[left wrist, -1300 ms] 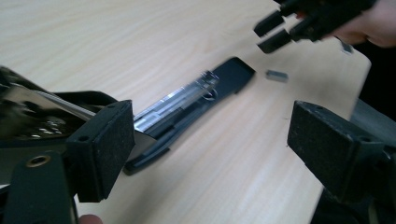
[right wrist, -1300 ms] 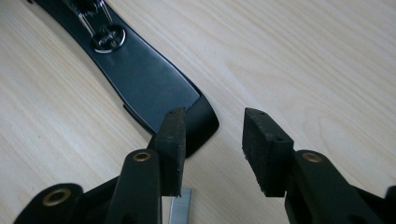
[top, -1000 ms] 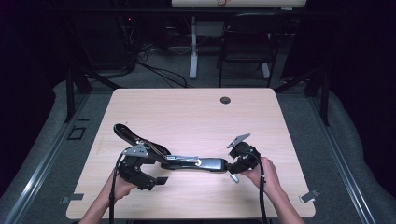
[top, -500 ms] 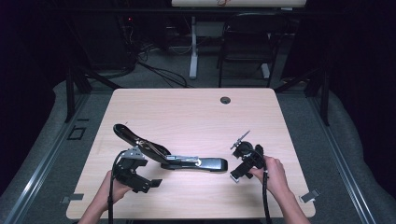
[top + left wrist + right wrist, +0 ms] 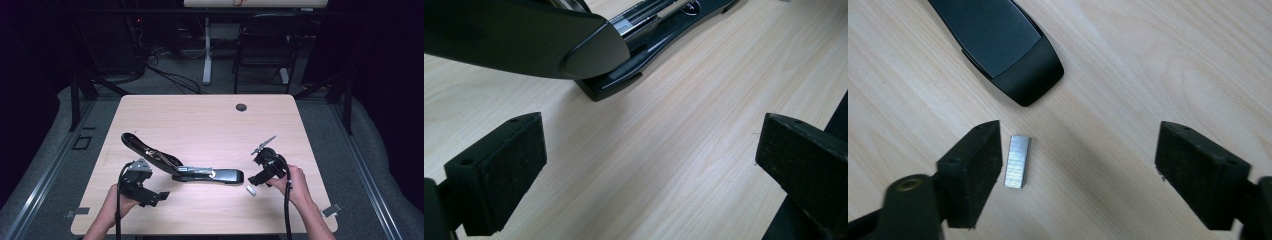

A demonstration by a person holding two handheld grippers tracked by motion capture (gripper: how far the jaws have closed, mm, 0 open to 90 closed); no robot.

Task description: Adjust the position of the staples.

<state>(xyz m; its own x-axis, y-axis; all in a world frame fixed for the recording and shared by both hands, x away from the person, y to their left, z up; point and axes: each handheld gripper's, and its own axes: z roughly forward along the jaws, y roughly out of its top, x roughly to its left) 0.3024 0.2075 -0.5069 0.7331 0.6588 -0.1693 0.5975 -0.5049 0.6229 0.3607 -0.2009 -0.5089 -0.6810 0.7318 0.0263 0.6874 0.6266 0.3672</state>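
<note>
Silvery staple strip (image 5: 1017, 161), flat, rectangular, beside glossy black stapler (image 5: 1003, 45), pale woodgrain table (image 5: 1148, 60)

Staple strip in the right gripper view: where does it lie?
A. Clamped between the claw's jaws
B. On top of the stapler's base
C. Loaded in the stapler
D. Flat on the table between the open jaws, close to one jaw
D: the staple strip lies flat on the table, beside one jaw of the open right claw, apart from the stapler.

A dim lab or recording studio: 1 bare wooden table (image 5: 200, 120) on grey carpet, floor cables (image 5: 170, 75), folding chair (image 5: 262, 50) behind.
</note>
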